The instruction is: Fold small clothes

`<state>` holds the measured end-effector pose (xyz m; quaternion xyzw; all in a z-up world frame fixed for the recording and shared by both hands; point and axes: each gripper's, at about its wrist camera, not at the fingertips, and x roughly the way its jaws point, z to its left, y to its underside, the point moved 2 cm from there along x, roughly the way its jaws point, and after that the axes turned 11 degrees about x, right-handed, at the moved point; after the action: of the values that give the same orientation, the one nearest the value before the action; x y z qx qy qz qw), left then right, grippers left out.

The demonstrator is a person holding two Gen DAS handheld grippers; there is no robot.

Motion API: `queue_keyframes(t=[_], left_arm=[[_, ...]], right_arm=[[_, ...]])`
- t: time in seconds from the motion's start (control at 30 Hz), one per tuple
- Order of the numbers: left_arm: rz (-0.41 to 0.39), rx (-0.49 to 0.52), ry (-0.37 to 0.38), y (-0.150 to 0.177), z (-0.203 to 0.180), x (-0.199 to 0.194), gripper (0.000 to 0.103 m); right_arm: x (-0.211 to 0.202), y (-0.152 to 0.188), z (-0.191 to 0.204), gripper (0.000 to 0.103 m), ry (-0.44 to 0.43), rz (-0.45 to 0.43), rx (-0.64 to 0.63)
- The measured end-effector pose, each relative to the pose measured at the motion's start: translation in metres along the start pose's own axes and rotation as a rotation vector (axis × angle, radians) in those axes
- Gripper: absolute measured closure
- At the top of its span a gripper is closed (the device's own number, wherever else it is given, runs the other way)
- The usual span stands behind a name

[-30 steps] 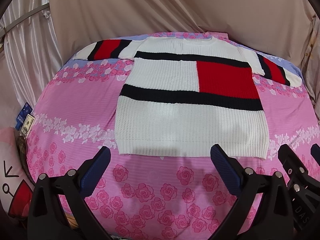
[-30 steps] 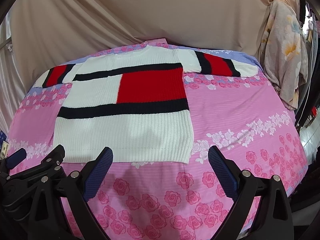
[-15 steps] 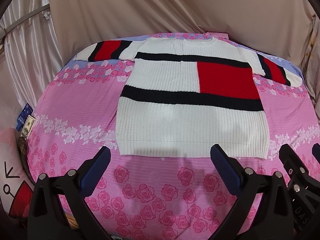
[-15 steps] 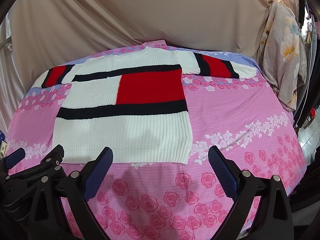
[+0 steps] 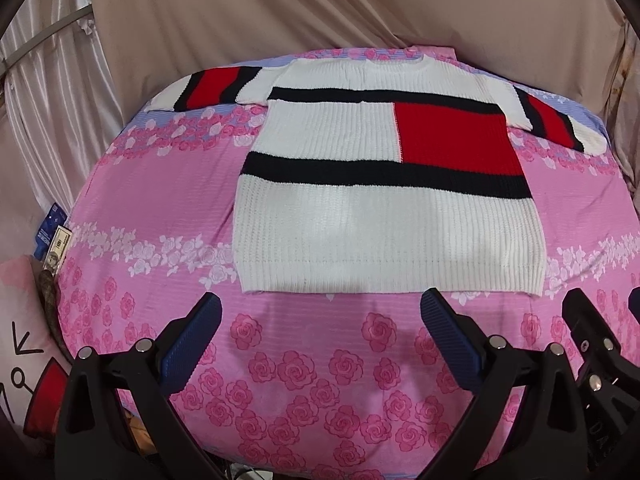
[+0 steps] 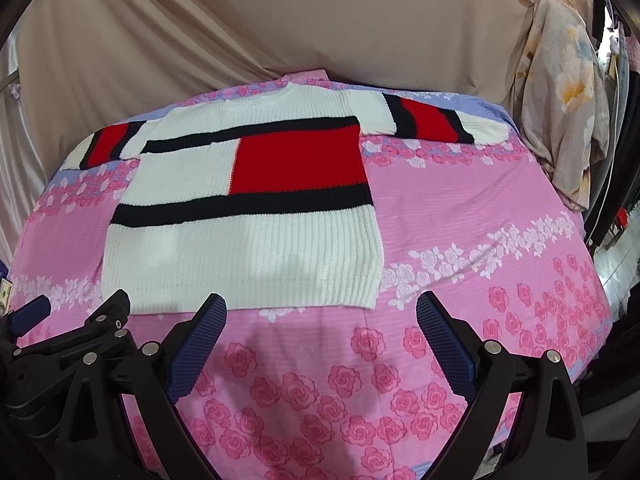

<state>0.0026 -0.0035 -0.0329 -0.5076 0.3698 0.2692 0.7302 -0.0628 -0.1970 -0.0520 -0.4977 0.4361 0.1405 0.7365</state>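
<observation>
Sweater (image 5: 384, 216): a white knit with navy bands and a red block, lying flat and unfolded on the far half of the bed, both sleeves spread out to the sides, hem toward the near edge.
Left sleeve (image 5: 208, 90): striped red and navy, laid out flat to the far left.
Right sleeve (image 6: 432, 122): striped the same, laid out flat to the far right.
Bed sheet (image 5: 320, 380): pink with rose print and bands of white flowers, lying under the sweater.
Left gripper (image 5: 320, 336): released, jaws spread wide, hovering over bare sheet just near of the hem, touching nothing.
Right gripper (image 6: 320, 332): released as well, jaws wide apart, near the hem's right corner, holding nothing.
Curtain (image 6: 240, 28): beige cloth behind the bed.
Hanging cloth (image 6: 560, 100): a floral piece at the far right.
</observation>
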Motion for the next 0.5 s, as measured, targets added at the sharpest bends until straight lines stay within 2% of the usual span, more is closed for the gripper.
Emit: queue_keyframes(t=[0.5], left_arm=[[0.000, 0.004, -0.001, 0.0007, -0.0038, -0.0014, 0.006]], right_arm=[[-0.0010, 0.0024, -0.0027, 0.008, 0.003, -0.002, 0.002]])
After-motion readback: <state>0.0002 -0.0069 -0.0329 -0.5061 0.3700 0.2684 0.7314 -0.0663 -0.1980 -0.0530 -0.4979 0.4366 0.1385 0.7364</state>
